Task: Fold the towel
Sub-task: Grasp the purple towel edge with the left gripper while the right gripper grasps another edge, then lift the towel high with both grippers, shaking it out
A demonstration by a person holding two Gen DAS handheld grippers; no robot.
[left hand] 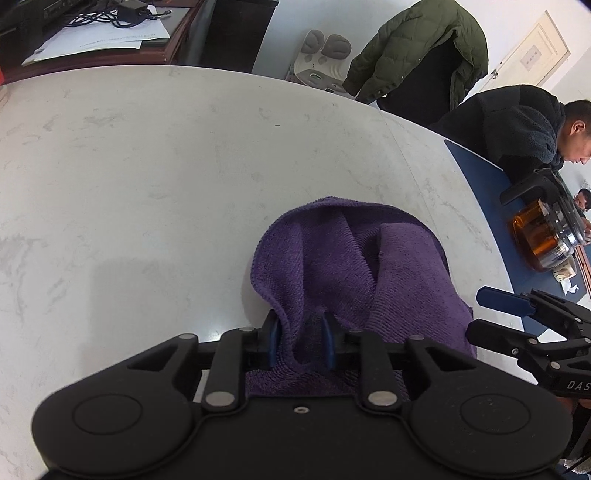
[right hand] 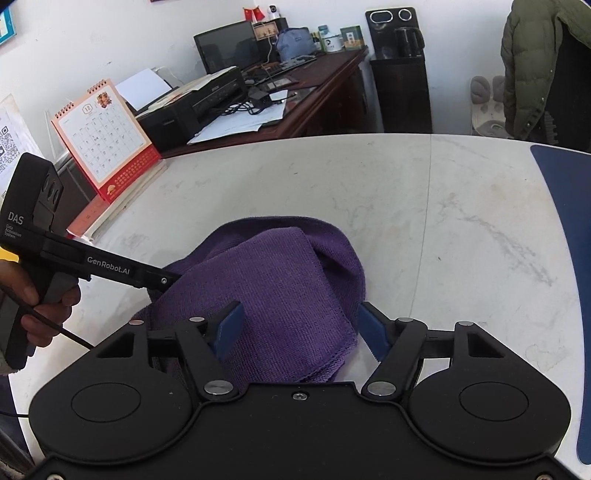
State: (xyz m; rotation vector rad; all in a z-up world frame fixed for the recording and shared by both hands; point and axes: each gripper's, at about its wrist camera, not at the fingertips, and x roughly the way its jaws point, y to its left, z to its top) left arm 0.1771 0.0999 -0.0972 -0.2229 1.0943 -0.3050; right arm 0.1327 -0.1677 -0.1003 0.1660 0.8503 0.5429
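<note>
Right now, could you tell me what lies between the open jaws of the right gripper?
In the right wrist view, the purple towel lies between the right gripper's open jaws, bunched on the white table.

worktop [right hand: 406, 192]: white marble, rounded | walls [right hand: 110, 33]: white | wooden desk [right hand: 325, 70]: monitor [right hand: 227, 46], printer [right hand: 192, 107] | desk calendar [right hand: 103, 136] | door [left hand: 532, 55]: pale

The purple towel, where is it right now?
The towel lies bunched on the white table, pinched in the left claw, with the open right claw around its near edge.
</note>
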